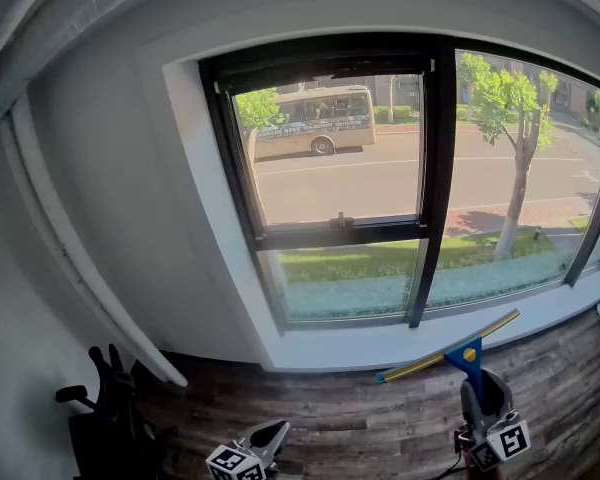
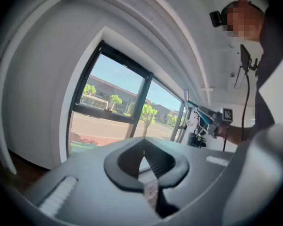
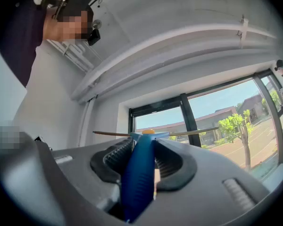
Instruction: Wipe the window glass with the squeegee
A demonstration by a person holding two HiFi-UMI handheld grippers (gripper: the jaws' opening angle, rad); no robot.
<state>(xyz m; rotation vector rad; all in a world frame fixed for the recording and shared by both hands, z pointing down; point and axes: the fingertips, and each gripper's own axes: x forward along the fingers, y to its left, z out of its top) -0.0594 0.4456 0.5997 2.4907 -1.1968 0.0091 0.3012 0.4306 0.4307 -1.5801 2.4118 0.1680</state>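
My left gripper (image 1: 277,431) and my right gripper (image 1: 477,380) share one build: smooth grey moulded shells that broaden toward the jaws. Each carries a white cube (image 1: 234,464) printed with black square markers. The jaws are lined with dark, finely ribbed pads (image 2: 161,159) that curve into a rounded loop, and a short white ribbed strip (image 2: 56,194) is set into each shell's outer face. I wear a dark top (image 3: 16,36), paler lower down. A small black camera (image 2: 218,18) sits at my head, and a thin black cable (image 2: 245,112) hangs down my chest.
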